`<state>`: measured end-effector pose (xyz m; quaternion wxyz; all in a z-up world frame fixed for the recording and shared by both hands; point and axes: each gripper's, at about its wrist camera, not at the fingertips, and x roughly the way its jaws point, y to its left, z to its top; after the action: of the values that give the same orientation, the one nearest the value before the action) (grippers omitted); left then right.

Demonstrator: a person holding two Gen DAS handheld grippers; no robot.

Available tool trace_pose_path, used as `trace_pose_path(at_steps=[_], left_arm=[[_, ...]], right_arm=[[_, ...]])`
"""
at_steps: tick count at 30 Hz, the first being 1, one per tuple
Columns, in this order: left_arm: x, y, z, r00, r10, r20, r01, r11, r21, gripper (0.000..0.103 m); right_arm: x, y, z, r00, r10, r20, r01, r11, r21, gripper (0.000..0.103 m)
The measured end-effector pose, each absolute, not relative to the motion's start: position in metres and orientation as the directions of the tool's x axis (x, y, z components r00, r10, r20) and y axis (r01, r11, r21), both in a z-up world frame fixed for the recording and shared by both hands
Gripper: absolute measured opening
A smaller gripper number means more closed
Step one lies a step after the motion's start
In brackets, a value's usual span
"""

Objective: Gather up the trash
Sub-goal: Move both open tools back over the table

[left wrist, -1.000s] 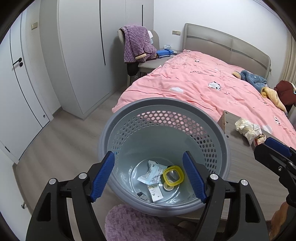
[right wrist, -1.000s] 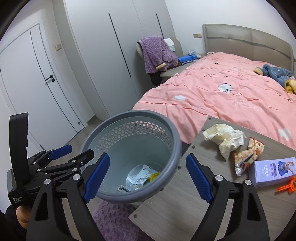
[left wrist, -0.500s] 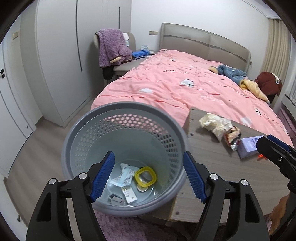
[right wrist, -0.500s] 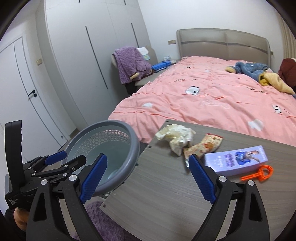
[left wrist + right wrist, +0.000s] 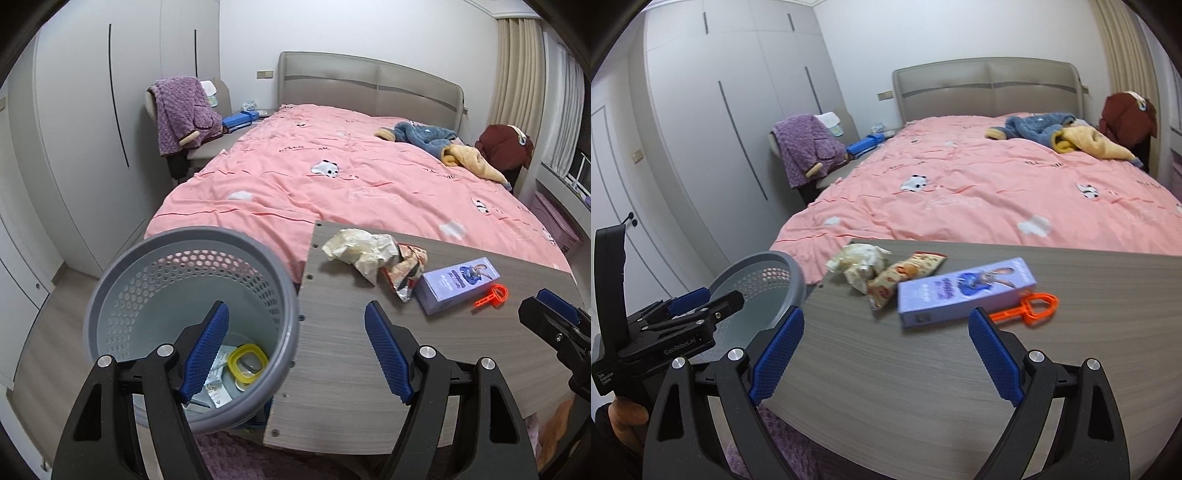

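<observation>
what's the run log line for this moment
left tool: open, empty | right tool: open, empty | crumpled wrapper, snack bag on table | bin: partly filled

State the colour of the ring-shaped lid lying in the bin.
Yellow lid; shown best in the left wrist view.

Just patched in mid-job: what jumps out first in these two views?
The pink bed fills the background. In front of it, a grey table carries a crumpled wrapper, a snack packet, a purple box and an orange plastic piece. At the table's left end stands a grey perforated bin with trash inside.
</observation>
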<state>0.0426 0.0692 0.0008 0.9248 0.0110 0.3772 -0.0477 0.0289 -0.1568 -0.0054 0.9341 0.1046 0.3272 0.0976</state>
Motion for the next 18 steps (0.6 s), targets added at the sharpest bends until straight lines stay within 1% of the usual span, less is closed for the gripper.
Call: trace_pose_path(at_steps=[10, 18], left_arm=[[0.054, 0.032, -0.014, 0.677, -0.108, -0.728, 0.157, 0.988, 0.0, 0.073], [0.067, 0.013, -0.023, 0.657, -0.114, -0.745, 0.181, 0.983, 0.008, 0.073]], right_arm=[[0.03, -0.211, -0.032, 0.755, 0.153, -0.638, 0.035, 0.962, 0.272, 0.089], [0.046, -0.226, -0.051, 0.731, 0.119, -0.671, 0.089, 0.96, 0.266, 0.089]])
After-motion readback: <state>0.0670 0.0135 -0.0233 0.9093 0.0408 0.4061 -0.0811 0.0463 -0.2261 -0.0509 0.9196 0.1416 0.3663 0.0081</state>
